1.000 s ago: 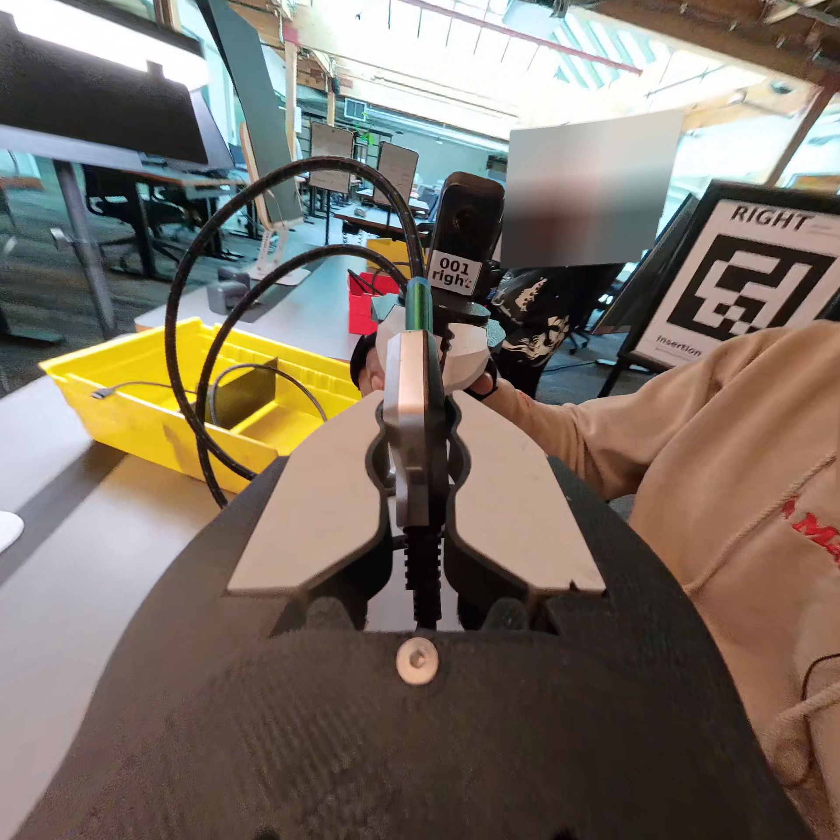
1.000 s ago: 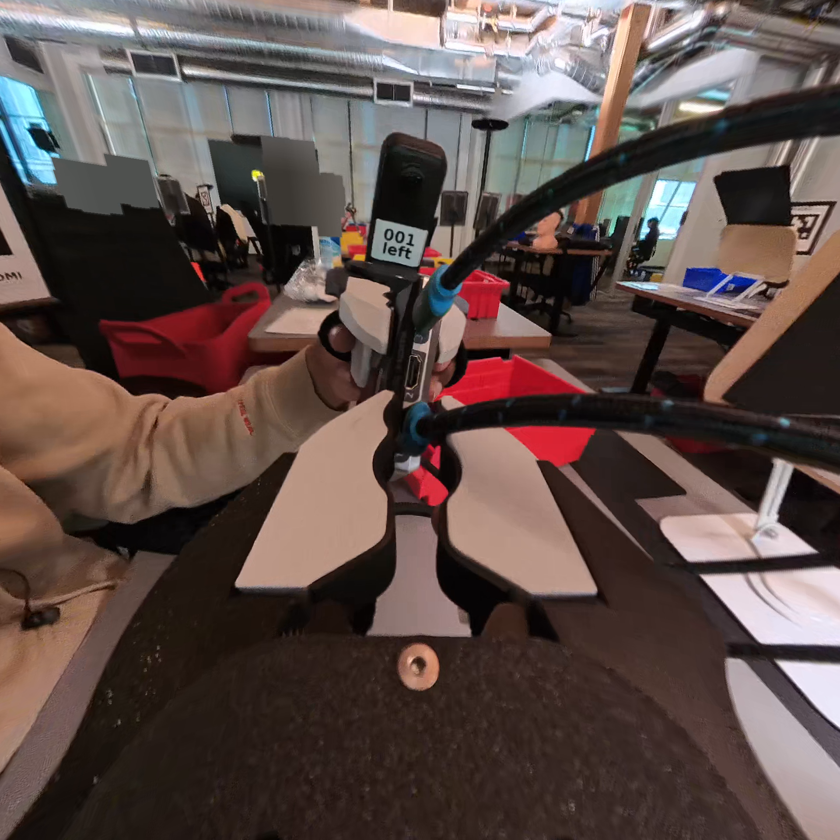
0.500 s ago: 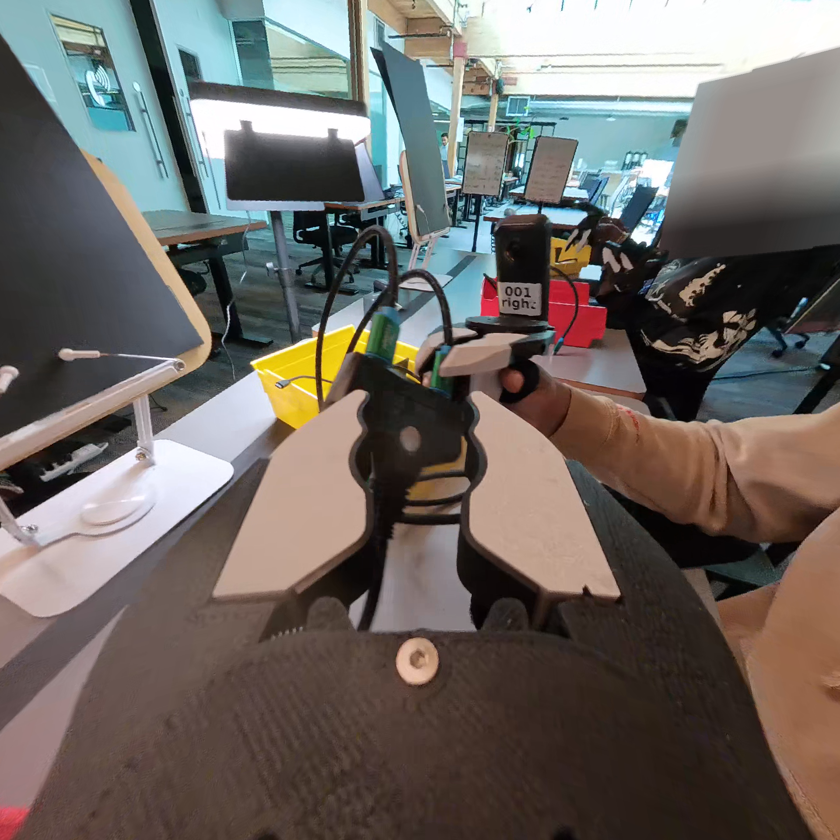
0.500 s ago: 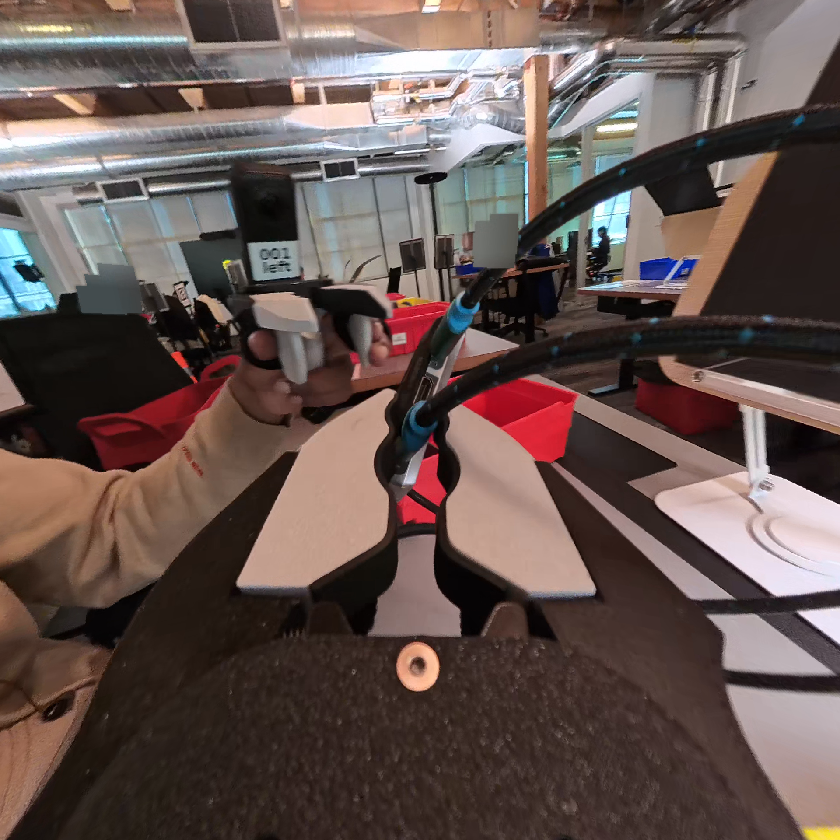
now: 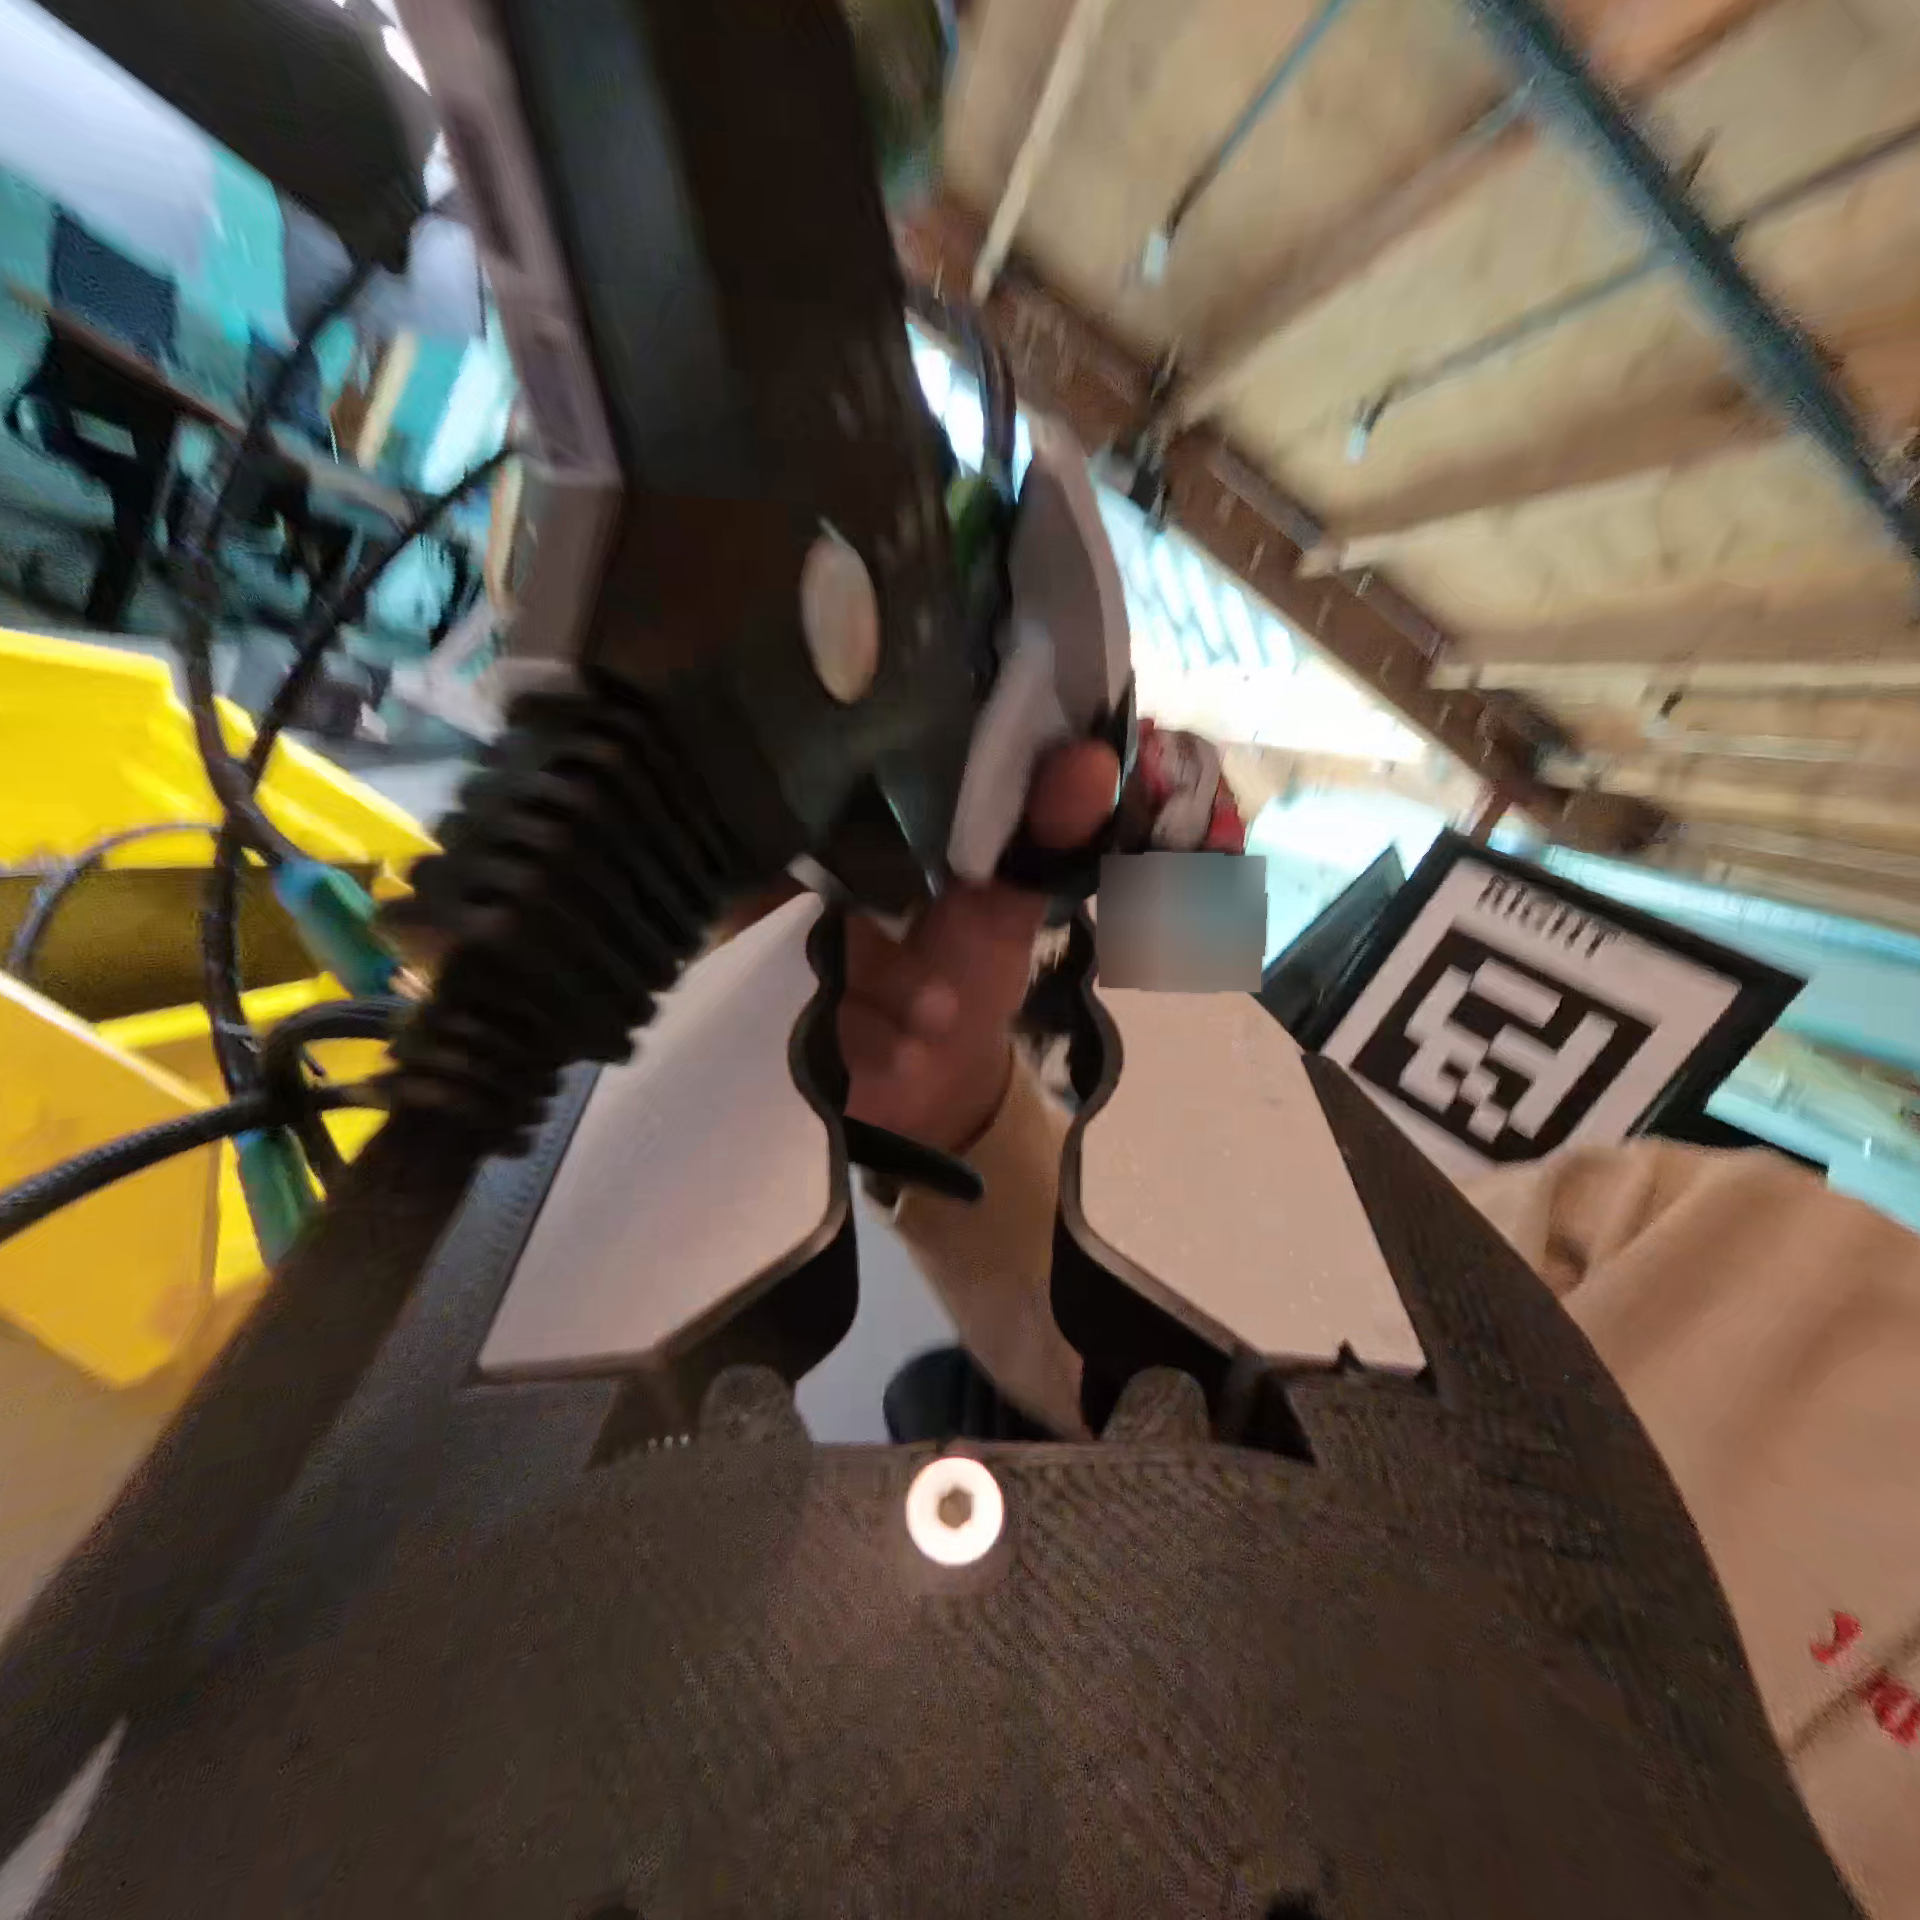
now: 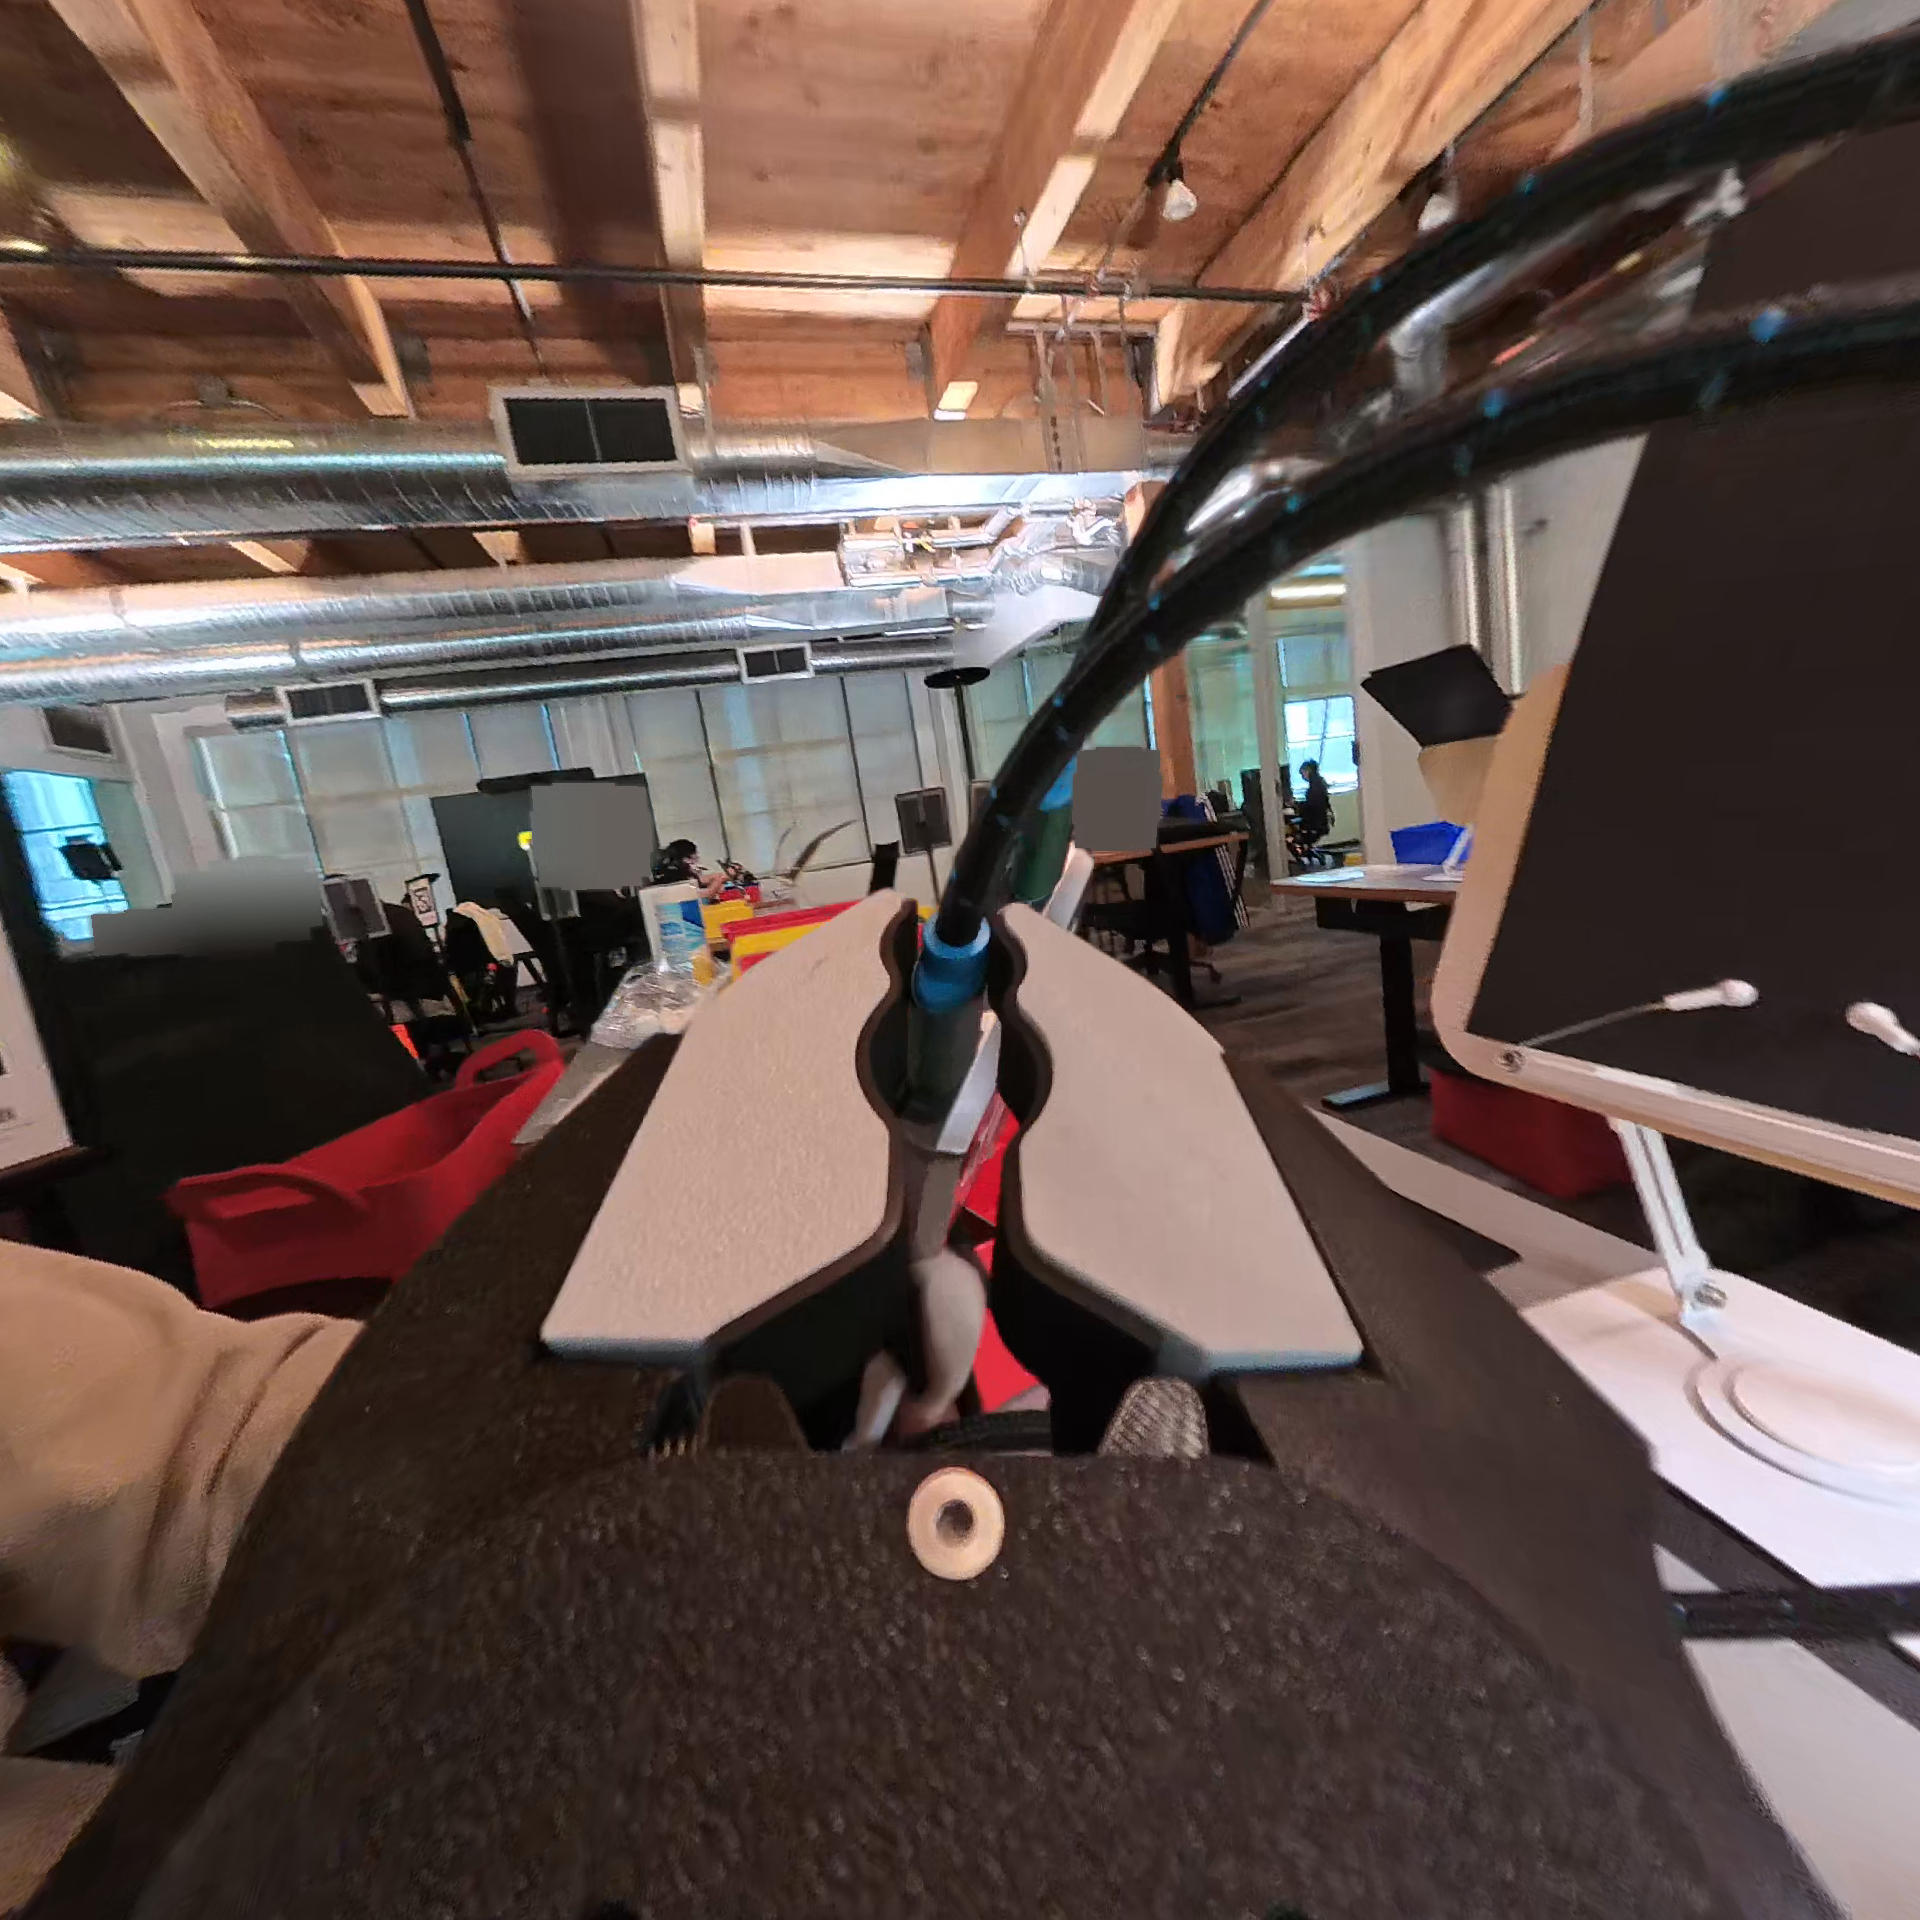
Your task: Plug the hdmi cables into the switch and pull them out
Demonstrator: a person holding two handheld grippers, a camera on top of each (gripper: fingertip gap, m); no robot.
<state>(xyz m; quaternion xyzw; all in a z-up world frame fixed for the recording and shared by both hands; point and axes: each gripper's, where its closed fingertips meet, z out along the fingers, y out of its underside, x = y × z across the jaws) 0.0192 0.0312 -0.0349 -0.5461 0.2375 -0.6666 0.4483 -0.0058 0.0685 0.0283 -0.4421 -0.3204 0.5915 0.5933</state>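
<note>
While the left wrist view is heavily blurred, we can make out that our left gripper [image 5: 951, 997] has its fingers apart with nothing between them; only a hand [image 5: 925, 1029] and a beige sleeve [image 5: 1714, 1351] show through the gap. The switch [image 5: 748, 436] looms at 11 o'clock from that gap, a dark slab with a ribbed black cable boot [image 5: 582, 894] running down to 8 o'clock, and it does not sit between the fingers. A yellow bin [image 5: 114, 1226] lies at 9 o'clock with thin cable ends over it.

In the right wrist view our right gripper [image 6: 951, 961] is clamped on a blue-collared hdmi plug [image 6: 948, 977], whose silver edge below we take to be the switch. Two braided black cables [image 6: 1195, 582] arc off to 1 o'clock. A second plug with a green body [image 6: 1044, 847] sits just beside the first at 12 o'clock. Red bins [image 6: 353, 1184] sit at 8 o'clock.

Progress, as we judge it: two cables look seated, so plugging seems done or nearly done. Pulling out is left. We cannot tell how deep either plug sits.
</note>
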